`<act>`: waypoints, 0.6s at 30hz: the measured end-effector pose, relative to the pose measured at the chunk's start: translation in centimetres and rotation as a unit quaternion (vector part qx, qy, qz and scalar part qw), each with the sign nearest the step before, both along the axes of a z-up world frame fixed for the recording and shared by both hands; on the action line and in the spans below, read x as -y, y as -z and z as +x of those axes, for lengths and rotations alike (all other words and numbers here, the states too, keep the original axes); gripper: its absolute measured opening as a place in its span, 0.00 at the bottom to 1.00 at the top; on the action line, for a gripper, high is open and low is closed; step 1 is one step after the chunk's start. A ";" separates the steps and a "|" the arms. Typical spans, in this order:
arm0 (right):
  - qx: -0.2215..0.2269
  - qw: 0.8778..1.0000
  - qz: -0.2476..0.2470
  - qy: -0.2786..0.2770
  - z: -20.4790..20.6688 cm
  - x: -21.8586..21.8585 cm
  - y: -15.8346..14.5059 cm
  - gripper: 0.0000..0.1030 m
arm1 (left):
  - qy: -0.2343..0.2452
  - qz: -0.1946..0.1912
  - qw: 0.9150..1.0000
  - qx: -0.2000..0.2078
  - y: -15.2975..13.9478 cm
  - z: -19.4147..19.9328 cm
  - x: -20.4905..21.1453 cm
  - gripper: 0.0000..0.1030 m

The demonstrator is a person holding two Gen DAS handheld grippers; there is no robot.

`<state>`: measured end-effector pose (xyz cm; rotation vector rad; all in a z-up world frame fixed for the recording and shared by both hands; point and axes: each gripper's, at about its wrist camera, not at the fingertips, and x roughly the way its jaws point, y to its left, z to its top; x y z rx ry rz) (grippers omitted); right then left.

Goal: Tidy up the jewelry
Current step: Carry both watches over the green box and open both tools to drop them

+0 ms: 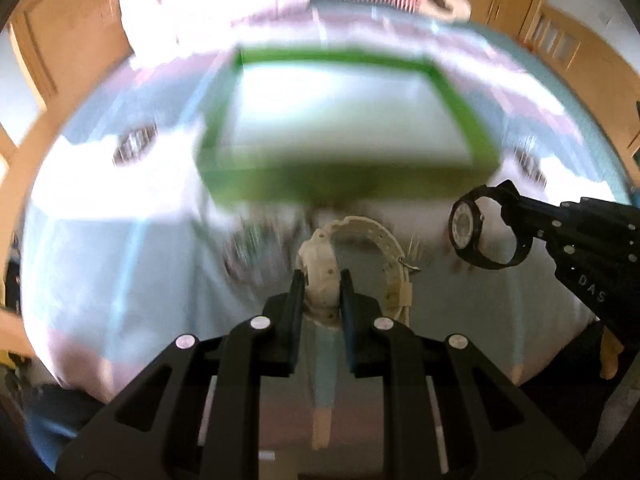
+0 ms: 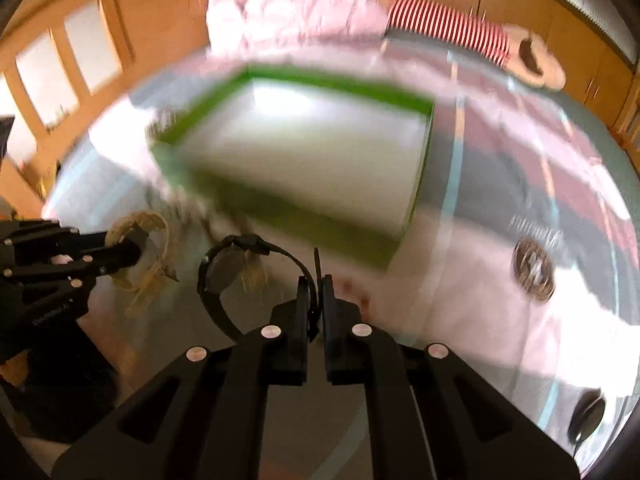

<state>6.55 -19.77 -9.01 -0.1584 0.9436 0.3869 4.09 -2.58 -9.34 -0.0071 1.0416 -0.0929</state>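
Note:
My left gripper (image 1: 322, 280) is shut on a white watch (image 1: 360, 252), holding it above the bedspread. My right gripper (image 2: 316, 284) is shut on the strap of a black watch (image 2: 228, 272), which hangs to its left. The right gripper (image 1: 508, 196) with the black watch (image 1: 468, 226) shows at the right of the left wrist view. The left gripper (image 2: 138, 246) with the white watch (image 2: 148, 256) shows at the left of the right wrist view. A green open box (image 1: 280, 188) with a white inside sits ahead of both grippers, blurred; it also shows in the right wrist view (image 2: 304, 220).
The box rests on a pale blue and pink patterned bedspread (image 1: 100, 264). A crumpled pink cloth (image 2: 296, 12) and a red-and-white striped item (image 2: 452, 28) lie behind the box. Wooden cabinets (image 2: 60, 52) line the walls. A round patterned disc (image 2: 534, 270) lies at right.

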 end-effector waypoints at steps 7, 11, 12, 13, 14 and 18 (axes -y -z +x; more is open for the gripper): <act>0.072 0.996 0.036 0.041 6.2 -1.1 -8.1 0.06 | -0.017 -0.012 0.996 0.091 -8.1 5.2 -1.5 0.17; 0.031 0.997 0.015 0.063 10.4 -2.5 -4.9 0.06 | -0.040 -0.011 0.997 0.072 -6.8 9.8 -2.0 0.17; 0.023 0.998 0.007 0.066 10.8 -3.0 -4.0 0.06 | -0.044 -0.012 0.997 0.060 -5.9 11.2 -1.8 0.17; 0.011 0.998 -0.002 0.070 11.4 -3.2 -2.7 0.06 | -0.049 -0.011 0.998 0.044 -4.5 12.3 -1.9 0.17; -0.007 0.997 -0.010 0.073 12.1 -3.5 -0.9 0.06 | -0.053 -0.007 0.998 0.031 -3.4 13.1 -1.9 0.17; -0.047 0.995 -0.018 0.085 13.1 -3.9 3.4 0.06 | -0.059 0.002 0.998 -0.013 1.5 14.7 -2.1 0.17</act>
